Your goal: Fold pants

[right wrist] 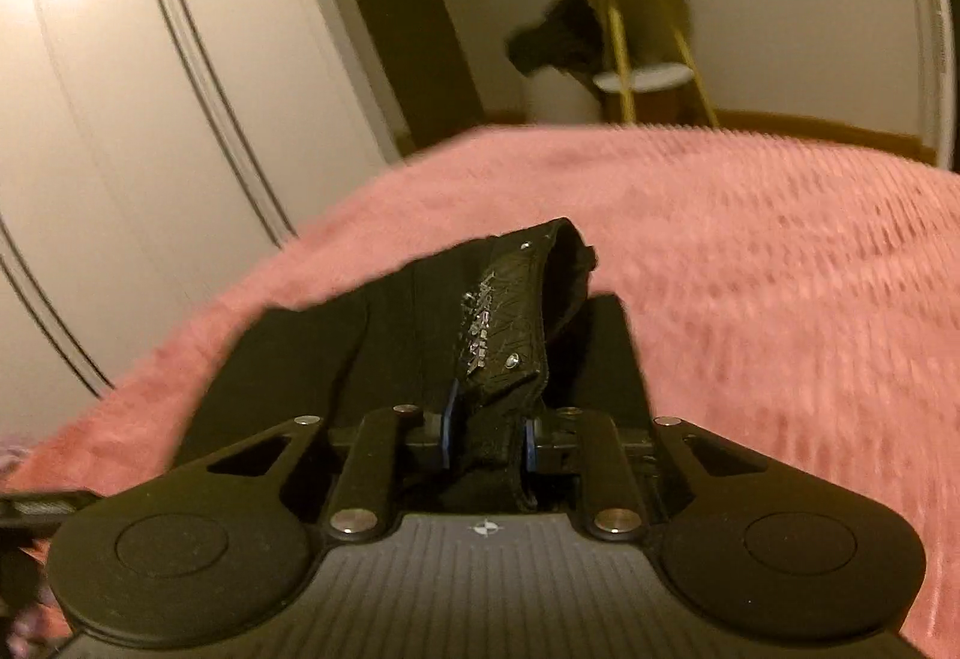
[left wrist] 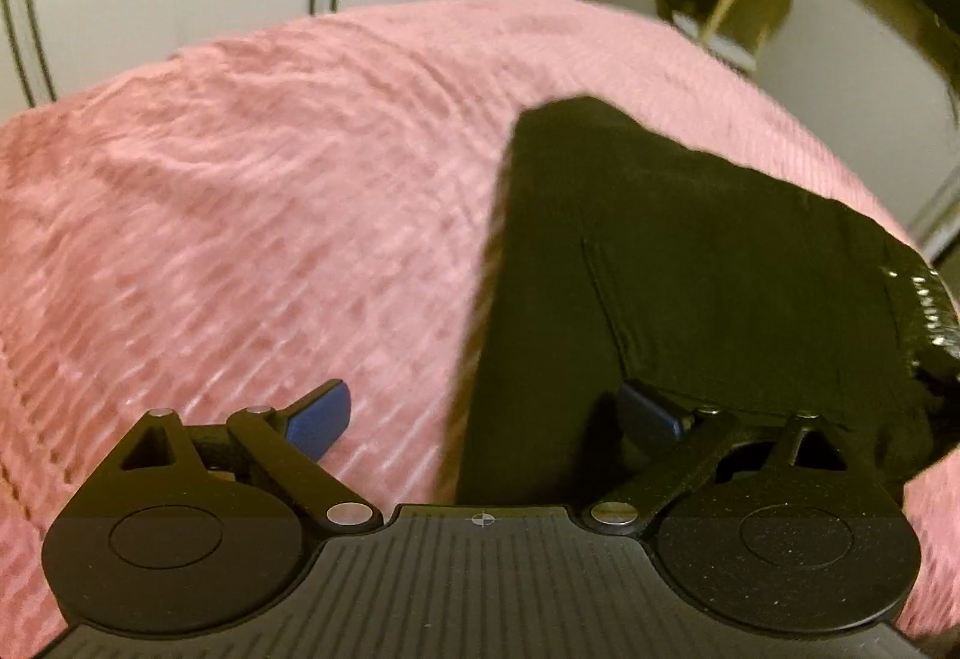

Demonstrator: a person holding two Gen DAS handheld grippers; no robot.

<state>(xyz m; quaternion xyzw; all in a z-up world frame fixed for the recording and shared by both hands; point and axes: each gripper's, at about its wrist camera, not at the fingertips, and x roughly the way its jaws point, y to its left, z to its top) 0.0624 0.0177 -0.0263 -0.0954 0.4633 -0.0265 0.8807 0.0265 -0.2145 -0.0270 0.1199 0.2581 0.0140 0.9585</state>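
Note:
Black pants (left wrist: 690,287) lie on a pink ribbed blanket (left wrist: 270,191). In the left wrist view my left gripper (left wrist: 483,410) is open, its blue pads wide apart; the left pad is over the blanket and the right pad over the pants' near edge. The waistband with a shiny patch (left wrist: 927,305) shows at the right. In the right wrist view my right gripper (right wrist: 487,434) is shut on the pants' waistband (right wrist: 510,317), which stands up bunched between the pads, with the rest of the pants (right wrist: 312,359) spread below and to the left.
White wardrobe doors (right wrist: 120,89) stand left of the bed. A small yellow-legged table (right wrist: 642,35) with dark cloth draped on it stands beyond the bed's far edge. The pink blanket (right wrist: 780,269) stretches to the right.

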